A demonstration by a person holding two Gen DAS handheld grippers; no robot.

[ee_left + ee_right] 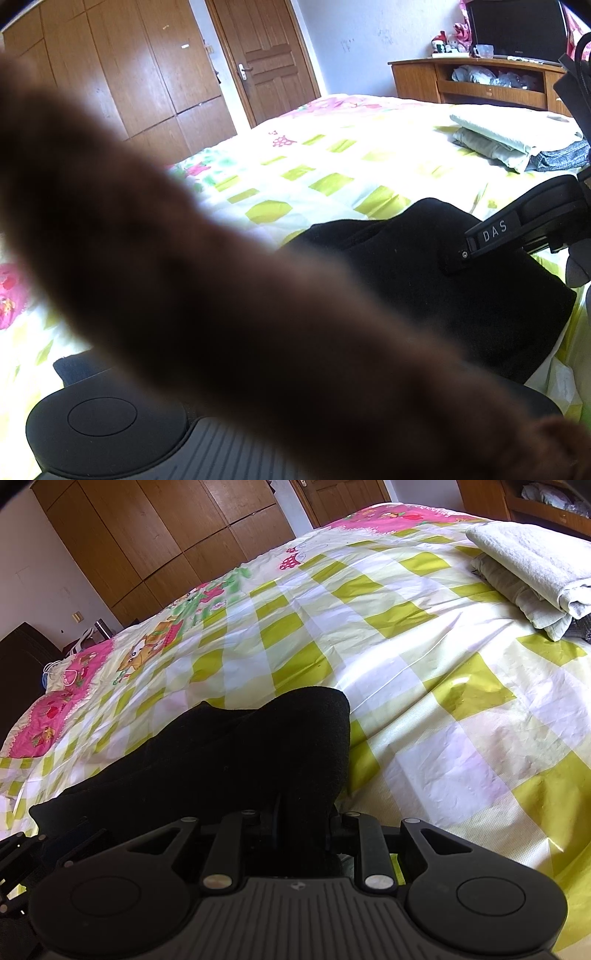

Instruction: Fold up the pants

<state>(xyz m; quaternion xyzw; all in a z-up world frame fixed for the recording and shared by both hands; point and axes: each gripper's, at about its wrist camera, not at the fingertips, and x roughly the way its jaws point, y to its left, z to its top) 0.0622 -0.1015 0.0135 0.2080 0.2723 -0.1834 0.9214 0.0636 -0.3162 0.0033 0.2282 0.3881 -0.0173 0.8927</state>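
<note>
Your right gripper is clamped on the black pants mid-fold; left gripper's jaws are hidden by something blurred; next carry the fold toward twelve o'clock.

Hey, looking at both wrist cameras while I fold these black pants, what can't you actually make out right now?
- Left gripper's fingers: left wrist view, hidden by a blurred brown shape against the lens; open or shut unknown.
- Right gripper fingertips: right wrist view, buried in the black pants; grip seems shut on them.
- Folded clothes pile: cut off by the right edge.
- Shelf contents: too small.
</note>
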